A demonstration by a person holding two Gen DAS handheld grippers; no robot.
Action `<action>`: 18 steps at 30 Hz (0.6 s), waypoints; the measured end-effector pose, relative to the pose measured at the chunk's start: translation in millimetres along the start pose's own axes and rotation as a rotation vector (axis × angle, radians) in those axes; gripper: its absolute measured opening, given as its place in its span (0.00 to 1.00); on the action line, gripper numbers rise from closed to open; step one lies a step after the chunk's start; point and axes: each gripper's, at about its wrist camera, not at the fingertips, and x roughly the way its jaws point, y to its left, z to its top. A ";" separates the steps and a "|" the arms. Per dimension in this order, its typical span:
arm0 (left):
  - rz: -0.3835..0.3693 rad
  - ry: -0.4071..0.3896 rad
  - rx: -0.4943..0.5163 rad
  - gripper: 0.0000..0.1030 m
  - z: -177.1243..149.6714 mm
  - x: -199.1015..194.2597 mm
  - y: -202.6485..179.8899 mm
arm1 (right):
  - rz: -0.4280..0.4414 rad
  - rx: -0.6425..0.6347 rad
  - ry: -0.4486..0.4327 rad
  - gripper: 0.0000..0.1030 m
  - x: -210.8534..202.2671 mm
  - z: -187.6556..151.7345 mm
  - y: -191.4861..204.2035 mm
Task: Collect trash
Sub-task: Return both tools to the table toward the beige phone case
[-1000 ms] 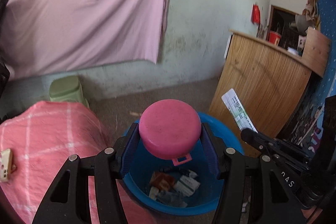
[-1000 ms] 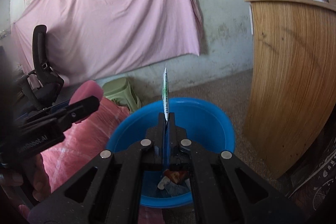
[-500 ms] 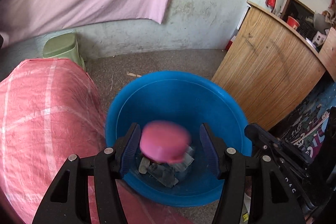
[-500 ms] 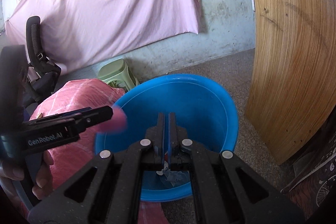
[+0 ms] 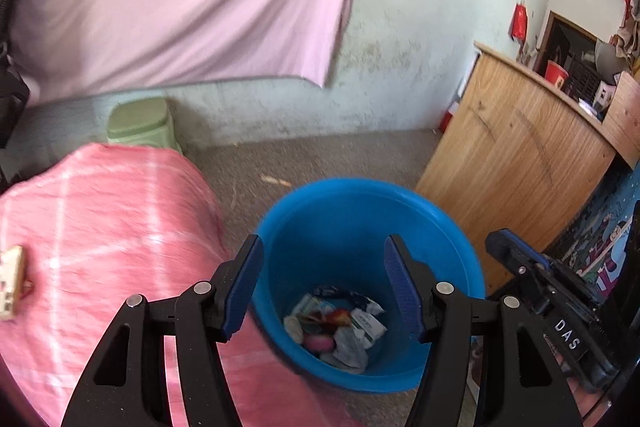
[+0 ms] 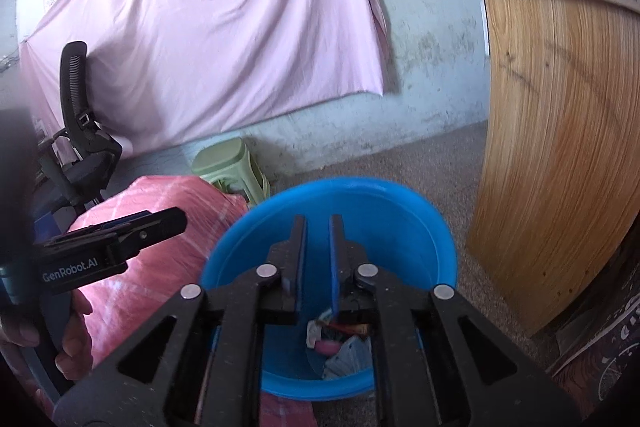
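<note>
Blue bucket: a blue plastic bucket point(image 5: 360, 211) sits on the floor just beside the pink-covered bed point(image 5: 100, 227), and both grippers hang right over its mouth.
Step in hand: looks like the drop-off part of collecting trash; both grippers are over the bucket with nothing in them.
Left gripper: the left gripper point(image 5: 322, 283) has its fingers standing well apart, roughly halfway, and there's nothing between them, just the view down into the bucket.
Right gripper: the right gripper point(image 6: 317, 263) has a narrow gap and its fingers are opening right now; nothing is between them either.
What's in the bucket: a heap of crumpled wrappers point(image 5: 344, 327) at the bottom, white, red and dark bits, plus a pink round thing point(image 5: 318, 343) lying among them. From the right wrist view the same pile peeks out under the fingers.
Where the trash is: basically all in the bucket bottom as far as these views go.
Maybe left over: a small tan object point(image 5: 10, 283) lies on the bed at the far left edge; can't tell if it's trash.
Next move: probably pull both grippers back off the bucket and swing toward the bed to look for more. Worth clearing the rim first so the bucket doesn't tip.
</note>
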 end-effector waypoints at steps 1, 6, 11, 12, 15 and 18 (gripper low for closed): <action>0.013 -0.024 -0.003 0.55 0.6 -7.9 4.2 | 0.003 -0.008 -0.014 0.41 -2.5 2.1 4.0; 0.058 -0.114 -0.026 0.63 1.2 -40.7 24.0 | 0.024 -0.041 -0.089 0.56 -14.5 9.5 25.3; 0.123 -0.191 -0.046 0.71 1.2 -75.6 48.1 | 0.058 -0.071 -0.164 0.68 -24.7 15.6 49.8; 0.138 -0.204 -0.044 0.72 0.8 -81.3 50.9 | 0.065 -0.073 -0.182 0.73 -26.9 17.2 54.9; 0.183 -0.248 -0.043 0.81 -3.1 -101.7 64.6 | 0.094 -0.085 -0.225 0.89 -33.5 21.3 70.9; 0.224 -0.278 -0.046 0.83 -8.9 -118.0 77.2 | 0.116 -0.106 -0.273 1.00 -39.7 23.8 91.0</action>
